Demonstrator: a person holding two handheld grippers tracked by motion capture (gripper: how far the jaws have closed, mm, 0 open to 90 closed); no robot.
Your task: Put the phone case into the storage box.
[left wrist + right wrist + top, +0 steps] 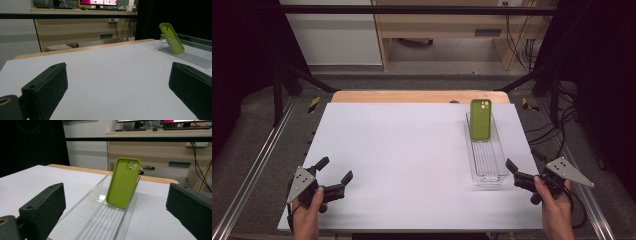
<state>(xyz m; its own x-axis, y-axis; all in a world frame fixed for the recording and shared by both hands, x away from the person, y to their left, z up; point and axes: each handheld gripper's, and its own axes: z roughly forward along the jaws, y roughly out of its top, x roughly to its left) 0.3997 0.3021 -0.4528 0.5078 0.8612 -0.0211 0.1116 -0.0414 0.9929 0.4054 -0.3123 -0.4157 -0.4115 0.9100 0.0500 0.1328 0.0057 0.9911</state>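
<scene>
A green phone case [480,119] [172,38] [123,182] leans upright against the far end of a long clear plastic tray [486,159] [105,220] [190,58] on the right of the white table [402,160]. My right gripper [524,166] [116,207] is open at the tray's near end, just to its right, jaws pointing along the tray toward the case. My left gripper [334,170] [117,87] is open at the table's near left, low over the bare surface, nothing between its jaws.
A wooden strip [419,96] edges the far side of the table. Metal rails [257,160] run along both sides, and cables [557,130] lie on the right floor. A wooden desk [447,25] stands beyond.
</scene>
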